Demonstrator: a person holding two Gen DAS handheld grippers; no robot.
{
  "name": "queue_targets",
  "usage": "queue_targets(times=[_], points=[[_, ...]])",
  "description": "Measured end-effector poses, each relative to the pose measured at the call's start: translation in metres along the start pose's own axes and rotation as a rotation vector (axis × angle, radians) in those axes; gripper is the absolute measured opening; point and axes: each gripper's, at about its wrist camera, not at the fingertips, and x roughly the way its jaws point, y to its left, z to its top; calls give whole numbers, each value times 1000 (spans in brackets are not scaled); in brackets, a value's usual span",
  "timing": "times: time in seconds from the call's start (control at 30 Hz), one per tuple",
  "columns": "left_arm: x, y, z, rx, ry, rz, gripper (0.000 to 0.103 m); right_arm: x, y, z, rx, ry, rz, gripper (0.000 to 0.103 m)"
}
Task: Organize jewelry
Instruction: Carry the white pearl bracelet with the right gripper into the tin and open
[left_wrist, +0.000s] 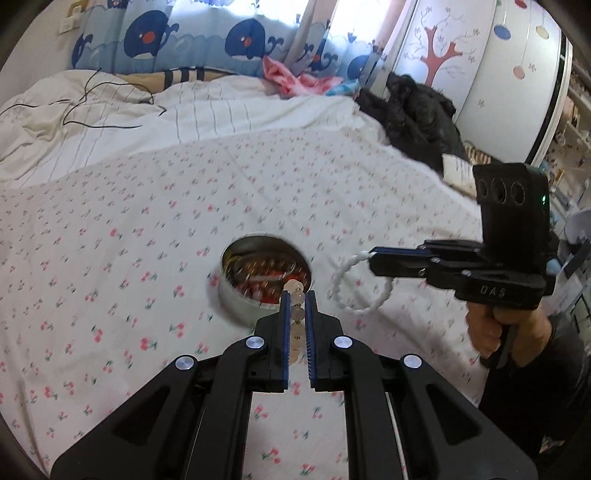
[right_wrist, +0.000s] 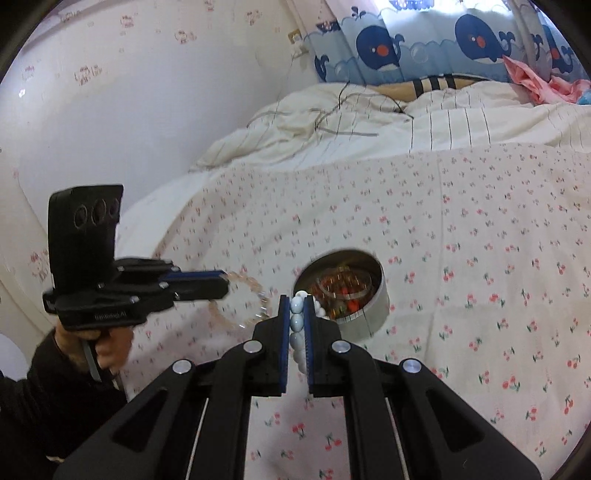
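Observation:
A round metal tin (left_wrist: 236, 308) (right_wrist: 373, 314) sits on the bed, holding several red and mixed beads plus a clear bangle (right_wrist: 345, 288). My left gripper (left_wrist: 297, 295) is shut on a pale pink bead bracelet (left_wrist: 298, 314), lifted above the sheet just in front of the tin. From the right wrist view that same gripper (right_wrist: 225, 280) shows at the left, the pink bracelet (right_wrist: 240, 306) dangling as a loop. My right gripper (right_wrist: 296, 301) is shut on a white bead bracelet (right_wrist: 296, 321). It appears in the left wrist view (left_wrist: 371, 254) with the white bracelet (left_wrist: 364, 284) hanging from it.
A cherry-print sheet (left_wrist: 147, 240) covers the bed. A rumpled striped duvet (left_wrist: 110, 110) with a black cable lies at the far end, and a black jacket (left_wrist: 417, 110) sits by the wardrobe. A person's hand (left_wrist: 491, 328) grips the right tool. A wall (right_wrist: 129, 129) borders the bed's left side.

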Motion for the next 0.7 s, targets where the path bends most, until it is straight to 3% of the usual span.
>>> queue_targets(times=[0.2, 0.4, 0.5, 0.57, 0.63, 0.7], points=[[14, 0, 20, -50, -60, -36, 7, 7, -6, 17, 43, -67, 7, 8], [42, 12, 31, -151, -70, -93, 7, 16, -10, 32, 65, -105, -1, 8], [62, 21, 31, -188, -40, -53, 7, 25, -14, 34, 76, -100, -4, 8], [81, 29, 28, -200, 41, 59, 7, 33, -16, 34, 75, -86, -20, 8], [88, 33, 25, -185, 75, 116, 8, 41, -19, 36, 78, -77, -31, 8], [81, 34, 27, -172, 57, 140, 10, 46, -22, 37, 86, -77, -23, 8]])
